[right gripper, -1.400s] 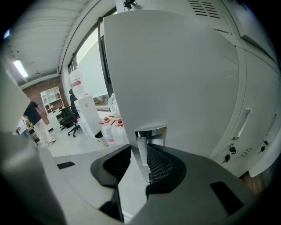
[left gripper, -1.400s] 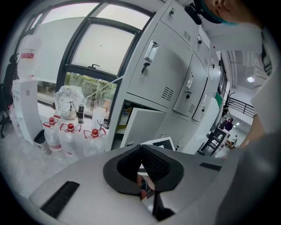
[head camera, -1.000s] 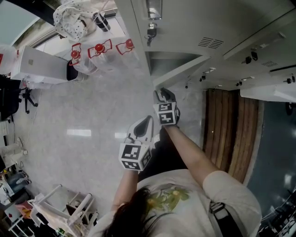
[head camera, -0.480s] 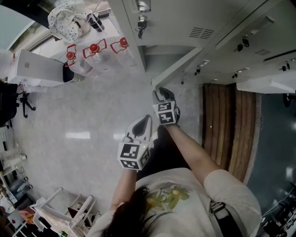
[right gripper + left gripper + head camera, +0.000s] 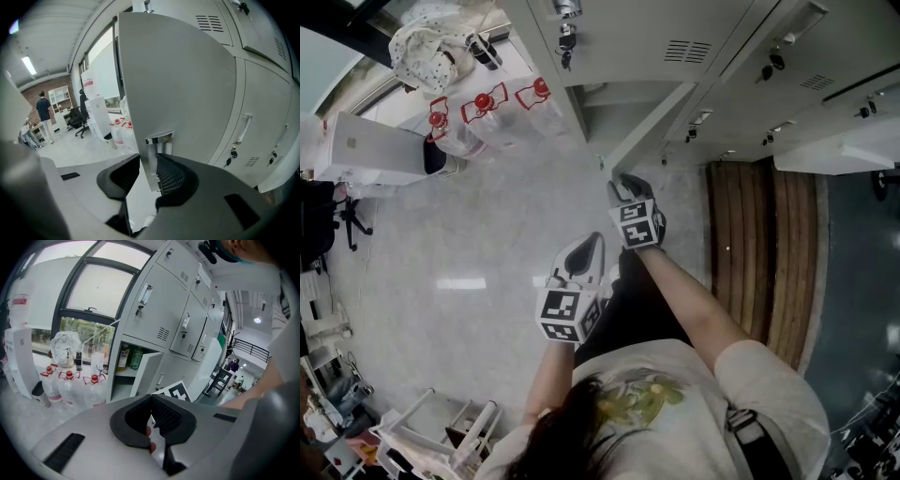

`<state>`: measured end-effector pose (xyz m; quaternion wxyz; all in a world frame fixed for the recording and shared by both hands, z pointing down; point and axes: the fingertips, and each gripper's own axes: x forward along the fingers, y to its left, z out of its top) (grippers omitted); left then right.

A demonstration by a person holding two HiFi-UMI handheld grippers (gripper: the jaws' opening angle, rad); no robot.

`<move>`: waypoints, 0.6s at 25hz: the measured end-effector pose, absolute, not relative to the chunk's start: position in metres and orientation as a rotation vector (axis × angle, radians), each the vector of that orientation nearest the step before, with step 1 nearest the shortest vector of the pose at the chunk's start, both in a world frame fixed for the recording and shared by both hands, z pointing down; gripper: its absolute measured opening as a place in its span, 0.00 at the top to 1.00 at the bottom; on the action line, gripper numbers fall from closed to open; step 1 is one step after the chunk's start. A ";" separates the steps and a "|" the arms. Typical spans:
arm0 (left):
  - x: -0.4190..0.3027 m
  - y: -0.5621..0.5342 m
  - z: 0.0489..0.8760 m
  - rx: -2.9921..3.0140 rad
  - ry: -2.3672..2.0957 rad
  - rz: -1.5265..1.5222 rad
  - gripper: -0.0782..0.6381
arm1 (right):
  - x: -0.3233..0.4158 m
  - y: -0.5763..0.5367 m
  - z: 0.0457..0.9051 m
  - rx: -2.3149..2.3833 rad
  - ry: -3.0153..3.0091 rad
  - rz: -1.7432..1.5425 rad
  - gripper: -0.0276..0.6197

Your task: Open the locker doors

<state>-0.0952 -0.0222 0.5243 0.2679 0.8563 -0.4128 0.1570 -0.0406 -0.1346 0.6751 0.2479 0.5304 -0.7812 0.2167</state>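
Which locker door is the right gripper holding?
The low door swung out beside the water bottles; its edge is between the jaws of the right gripper.

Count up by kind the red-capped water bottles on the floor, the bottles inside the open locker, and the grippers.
Red-capped water bottles: 3
Bottles inside the open locker: 2
Grippers: 2 (left gripper; right gripper, on the locker door)
Total: 7
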 end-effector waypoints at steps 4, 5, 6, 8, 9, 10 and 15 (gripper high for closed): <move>-0.095 -0.018 0.524 2.334 -1.106 0.421 0.85 | -0.038 -0.129 0.673 1.447 -2.128 0.586 0.75; -0.095 -0.016 0.524 2.337 -1.101 0.420 0.85 | -0.037 -0.127 0.674 1.448 -2.126 0.589 0.75; -0.094 -0.015 0.524 2.339 -1.094 0.420 0.85 | -0.036 -0.125 0.675 1.447 -2.122 0.591 0.75; -0.091 -0.012 0.525 2.348 -1.074 0.428 0.85 | -0.034 -0.123 0.675 1.442 -2.118 0.593 0.75; -0.090 -0.010 0.525 2.354 -1.063 0.435 0.85 | -0.034 -0.122 0.675 1.437 -2.115 0.588 0.75; -0.089 -0.009 0.525 2.361 -1.053 0.443 0.85 | -0.033 -0.122 0.675 1.430 -2.112 0.580 0.75; -0.079 -0.006 0.518 2.383 -1.019 0.463 0.85 | -0.026 -0.112 0.675 1.399 -2.090 0.584 0.75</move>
